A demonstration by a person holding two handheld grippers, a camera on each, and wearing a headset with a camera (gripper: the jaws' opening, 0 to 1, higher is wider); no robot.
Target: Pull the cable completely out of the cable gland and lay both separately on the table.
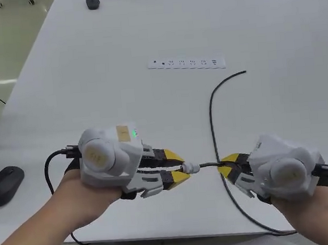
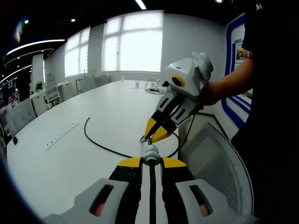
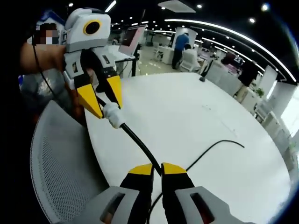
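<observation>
I am working close to the near edge of a wide white table (image 1: 92,77). A mesh-backed chair (image 3: 56,163) sits just below that edge, under my hands. Ahead of me the tabletop is open. A white power strip (image 1: 186,63) lies flat near the middle, a dark mouse (image 1: 4,185) rests by the left edge, and a small dark round object (image 1: 92,1) sits at the far side. The black cable (image 1: 211,113) has its free end just beyond the right end of the power strip. From there it curves back toward me, passes between my two tools, and runs off the near edge on the right. My left gripper (image 1: 184,167) has its yellow-tipped jaws drawn in narrow. They pinch the small white cable gland (image 2: 151,154) at their very tips, above the table. My right gripper (image 1: 223,168) faces it, tip to tip and just beside it. Its jaws are nearly together, clamped on the cable where it leaves the gland. The cable still enters the gland, with a short stretch spanning the gap between the two tools.
</observation>
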